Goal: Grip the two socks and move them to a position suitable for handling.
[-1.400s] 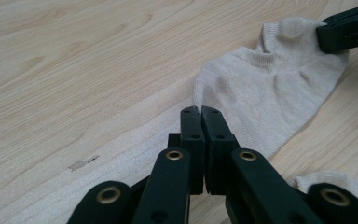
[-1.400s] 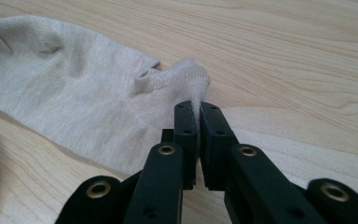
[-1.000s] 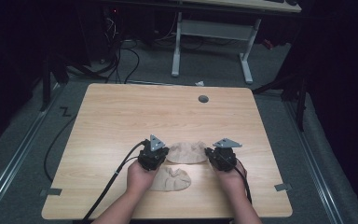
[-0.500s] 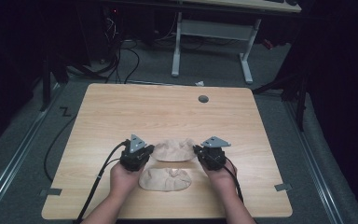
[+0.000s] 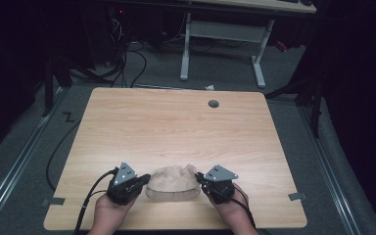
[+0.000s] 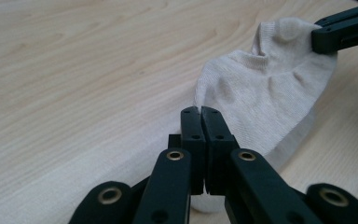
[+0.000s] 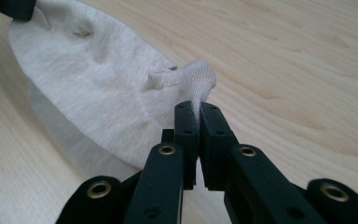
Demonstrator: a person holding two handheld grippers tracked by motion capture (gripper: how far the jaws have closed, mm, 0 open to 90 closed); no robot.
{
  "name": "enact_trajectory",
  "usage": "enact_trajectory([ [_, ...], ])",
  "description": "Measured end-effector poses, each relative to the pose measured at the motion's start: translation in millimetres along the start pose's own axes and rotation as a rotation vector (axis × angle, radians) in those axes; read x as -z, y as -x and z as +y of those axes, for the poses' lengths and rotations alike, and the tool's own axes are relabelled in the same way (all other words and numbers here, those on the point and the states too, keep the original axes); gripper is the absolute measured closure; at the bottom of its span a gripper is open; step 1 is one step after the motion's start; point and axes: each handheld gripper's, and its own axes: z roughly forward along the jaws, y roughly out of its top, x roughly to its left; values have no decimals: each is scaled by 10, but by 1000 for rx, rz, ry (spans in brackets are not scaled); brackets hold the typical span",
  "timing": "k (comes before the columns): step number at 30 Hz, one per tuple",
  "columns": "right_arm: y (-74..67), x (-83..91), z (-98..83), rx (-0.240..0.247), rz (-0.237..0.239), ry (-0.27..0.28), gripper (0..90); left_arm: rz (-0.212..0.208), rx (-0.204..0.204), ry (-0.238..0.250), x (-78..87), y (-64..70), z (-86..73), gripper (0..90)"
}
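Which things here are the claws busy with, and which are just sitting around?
Busy with:
beige sock, pinched at one end by the left claw and at the other by the right claw.

Just there:
wooden table, its grey cable hole, white desk legs behind.

Left claw [image 5: 144, 180] clamped, right claw [image 5: 199, 179] clamped

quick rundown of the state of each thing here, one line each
sock: beige, held between the two grippers, one end in each, sagging in the middle just above the table
left gripper: shut on the sock's end
right gripper: shut on the sock's other end
table: wooden, bare apart from a small round grey cap near its far edge
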Motion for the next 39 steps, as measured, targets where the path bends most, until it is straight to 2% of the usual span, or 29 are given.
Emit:
enact_trajectory([
  [5,-7,26,-110,-14,3,-6,865,-7,-14,-43,-83,45,-79,889],
  [8,0,32,-143,-20,7,-12,865,-5,-7,-42,-73,48,-83,889],
  [13,-34,12,-185,-12,24,-27,865,-5,-21,-65,-62,54,-124,889],
  [16,-45,-28,-203,-11,30,-48,865,3,-20,-83,-97,22,-153,888],
  [22,-54,-82,-224,-14,43,-71,864,10,-5,-86,-111,-39,-167,888],
  [26,-61,-108,-243,-12,42,-98,863,3,-14,-116,-150,-24,-190,887],
  [32,-30,-117,-267,-21,33,-105,860,10,-23,-122,-197,-11,-193,883],
  [36,-2,-148,-293,-34,46,-127,822,10,-21,-129,-232,-17,-202,878],
  [39,8,-136,-295,-44,55,-115,747,4,-26,-118,-225,-23,-195,835],
])
